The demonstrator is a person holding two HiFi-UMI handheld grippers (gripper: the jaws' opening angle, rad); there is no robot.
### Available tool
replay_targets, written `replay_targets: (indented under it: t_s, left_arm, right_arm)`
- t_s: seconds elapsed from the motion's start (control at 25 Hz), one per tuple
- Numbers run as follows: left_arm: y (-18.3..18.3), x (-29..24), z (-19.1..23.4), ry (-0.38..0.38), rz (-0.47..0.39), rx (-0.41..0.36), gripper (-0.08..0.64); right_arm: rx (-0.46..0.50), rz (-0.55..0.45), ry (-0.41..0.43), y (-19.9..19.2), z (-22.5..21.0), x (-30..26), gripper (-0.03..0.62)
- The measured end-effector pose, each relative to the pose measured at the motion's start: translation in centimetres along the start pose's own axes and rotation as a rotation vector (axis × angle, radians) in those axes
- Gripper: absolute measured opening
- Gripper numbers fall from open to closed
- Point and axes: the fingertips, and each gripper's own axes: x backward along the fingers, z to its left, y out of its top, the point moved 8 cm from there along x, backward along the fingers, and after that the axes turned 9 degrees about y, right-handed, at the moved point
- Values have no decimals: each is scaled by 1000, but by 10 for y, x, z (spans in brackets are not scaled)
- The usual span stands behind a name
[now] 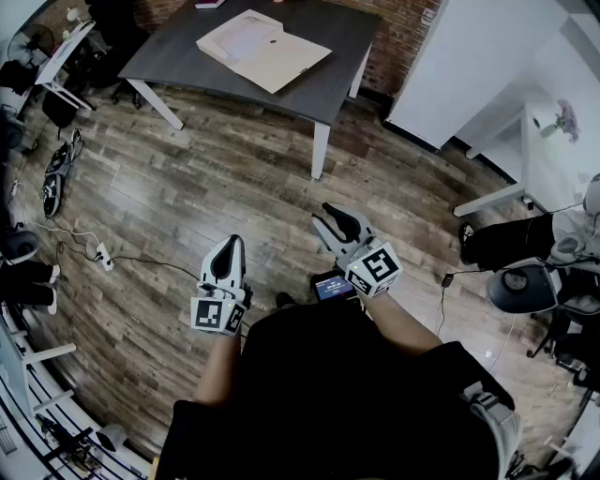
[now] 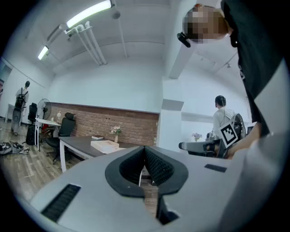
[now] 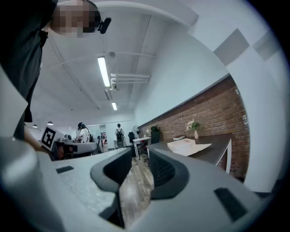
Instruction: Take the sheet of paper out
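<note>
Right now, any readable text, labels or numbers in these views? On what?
None readable.
Left marker cube, right marker cube: square patterns only, no letters.
Small screen by the right cube: lit, too blurred to read.
Folder on the desk: no print visible.

table (image 1: pixel 349 39): dark grey | on it: open cream folder (image 1: pixel 262 49); book (image 1: pixel 208 4)

The person wears a black top (image 1: pixel 337 394) with short sleeves. The left gripper (image 1: pixel 230 246) and right gripper (image 1: pixel 322 213) are grey with black pads (image 2: pixel 156 165), each with 1 black-and-white cube (image 1: pixel 375 267).
</note>
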Motion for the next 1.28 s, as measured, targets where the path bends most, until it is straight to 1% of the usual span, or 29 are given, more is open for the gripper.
replay_targets:
  t_s: [0.24,0.36,0.44,0.56,0.72,1.0,1.12,1.28]
  left_arm:
    - [-4,19,17,-20,23,35,-5]
    - [-6,30,26,-29,26,46,-5]
    - [-6,39,36,-34,24,57,-5]
    - [-6,55,54,-28,13,63,-5]
    - [-8,74,76,-21,15,68,-5]
    - [-12,95,101,-77,12,80,-5]
    - [-15,98,110,-83,10,101,-5]
    - [-18,94,117,-90,7,117,-5]
  right_arm:
    - [-22,-7,-12,-1,22,-7,123]
    - [-35,-41,-9,-2,33,-13,123]
    - [-36,-69,-14,-2,44,-20,123]
    - [-14,-60,-29,-4,61,-35,123]
    - [-34,-67,-9,-10,79,-52,123]
    - [-38,-79,-30,-19,108,-70,123]
    - [-45,-76,-32,-19,115,-70,123]
    - [-51,-66,-61,-20,112,-58,123]
